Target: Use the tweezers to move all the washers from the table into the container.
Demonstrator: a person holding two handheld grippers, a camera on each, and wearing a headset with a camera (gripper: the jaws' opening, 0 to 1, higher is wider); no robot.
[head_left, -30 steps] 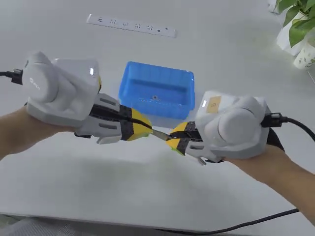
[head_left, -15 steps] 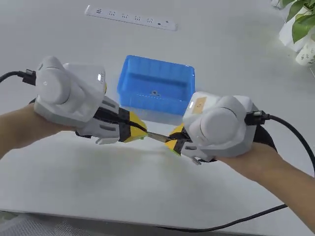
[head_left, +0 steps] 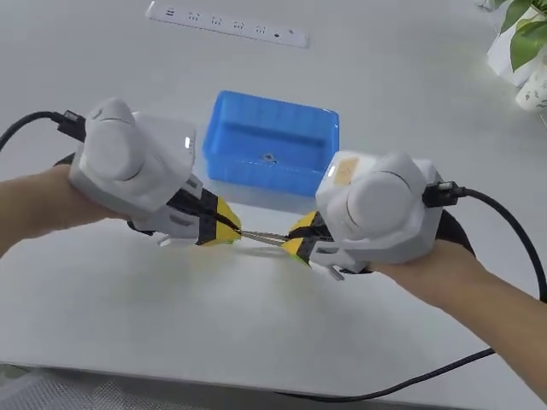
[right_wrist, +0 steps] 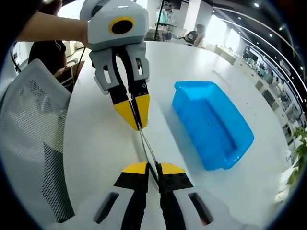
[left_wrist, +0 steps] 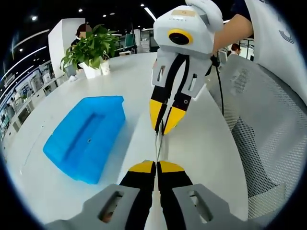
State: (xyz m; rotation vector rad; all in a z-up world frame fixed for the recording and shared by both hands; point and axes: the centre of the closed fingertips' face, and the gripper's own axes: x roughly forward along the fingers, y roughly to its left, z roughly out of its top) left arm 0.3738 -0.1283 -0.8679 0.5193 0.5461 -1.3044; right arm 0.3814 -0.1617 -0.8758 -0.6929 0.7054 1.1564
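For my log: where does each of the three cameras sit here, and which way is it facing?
Head view: on the headset, facing forward and down at the table; the person's forearms, left gripper and right gripper show.
Left gripper view: rides the left gripper, looking along its shut jaws at the right gripper opposite.
Right gripper view: rides the right gripper, looking back at the left gripper.
Shared: both gripper views show the tweezers bridging the grippers, blue container alongside.

Head view looks steeply down, gripper views face each other closely, sharing container [left_wrist: 84,139]
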